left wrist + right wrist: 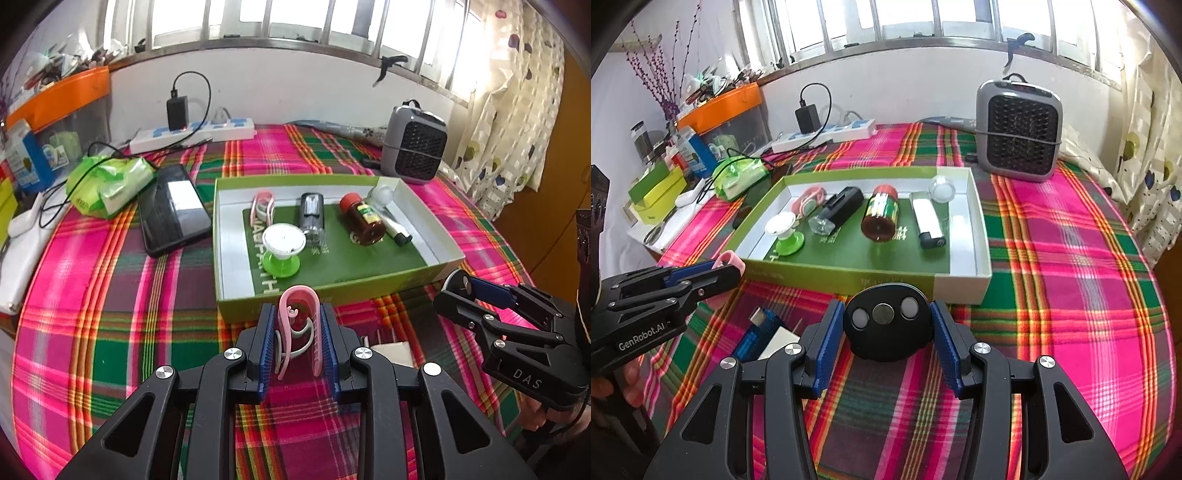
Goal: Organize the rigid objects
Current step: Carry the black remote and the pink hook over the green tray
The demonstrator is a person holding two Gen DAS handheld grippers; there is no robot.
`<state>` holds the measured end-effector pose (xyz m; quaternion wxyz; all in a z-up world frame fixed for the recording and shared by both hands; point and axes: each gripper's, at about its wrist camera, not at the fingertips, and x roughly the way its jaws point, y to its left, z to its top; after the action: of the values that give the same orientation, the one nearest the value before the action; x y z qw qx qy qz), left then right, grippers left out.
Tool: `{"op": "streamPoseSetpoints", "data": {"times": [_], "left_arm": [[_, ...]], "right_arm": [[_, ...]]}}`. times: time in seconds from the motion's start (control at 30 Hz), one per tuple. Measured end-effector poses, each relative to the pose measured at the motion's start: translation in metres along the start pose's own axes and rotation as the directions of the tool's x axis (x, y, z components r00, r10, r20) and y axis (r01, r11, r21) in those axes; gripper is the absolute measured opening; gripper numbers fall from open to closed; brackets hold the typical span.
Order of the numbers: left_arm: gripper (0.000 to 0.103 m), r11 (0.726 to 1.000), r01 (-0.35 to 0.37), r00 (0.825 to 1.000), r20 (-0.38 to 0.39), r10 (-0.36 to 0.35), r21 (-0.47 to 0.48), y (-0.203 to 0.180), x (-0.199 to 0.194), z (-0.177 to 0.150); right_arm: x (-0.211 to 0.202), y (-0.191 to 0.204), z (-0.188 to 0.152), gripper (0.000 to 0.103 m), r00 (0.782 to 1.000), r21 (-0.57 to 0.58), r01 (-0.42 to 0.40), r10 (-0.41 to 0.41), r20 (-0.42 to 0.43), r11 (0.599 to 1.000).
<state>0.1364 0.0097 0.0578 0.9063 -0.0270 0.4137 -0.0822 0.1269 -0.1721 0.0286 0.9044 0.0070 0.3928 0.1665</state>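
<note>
The left hand-held gripper is closed around a pink hair claw clip, its blue ribbed pads pressed to both sides of the clip, which stands upright just in front of the near wall of the green box lid. From the right wrist view its body reads "GenRobot.AI". The right hand-held gripper grips a black oval key fob with two pale buttons and a metal disc in its face; the pads touch both edges of the fob, which sits just short of the box's near wall. From the left wrist view this gripper's body reads "DAS".

Inside the box lie a second pink hair clip, a green and white suction cup, a black-capped clear bottle, a brown bottle with a red cap, a white lighter and a clear round ball. White lettering on the green floor is only partly legible.

The box rests on a pink and green plaid cloth. Just left of it lies a black phone.
</note>
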Motion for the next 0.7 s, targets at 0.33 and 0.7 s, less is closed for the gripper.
{"op": "streamPoseSetpoints", "data": {"times": [0.33,0.7], "left_arm": [[0.023,1.000,0.016,1.000,0.015,-0.016,0.006,0.004,0.003,0.022],[0.023,1.000,-0.002,1.000,0.024,0.002,-0.016,0.019,0.021,0.055]], "right_arm": [[-0.004,-0.010,0.025,0.049,0.999,-0.006,0.031,-0.031,0.039,1.000],[0.010,-0.021,0.059,0.049,0.998,-0.021,0.046,-0.045,0.054,0.999]]}}
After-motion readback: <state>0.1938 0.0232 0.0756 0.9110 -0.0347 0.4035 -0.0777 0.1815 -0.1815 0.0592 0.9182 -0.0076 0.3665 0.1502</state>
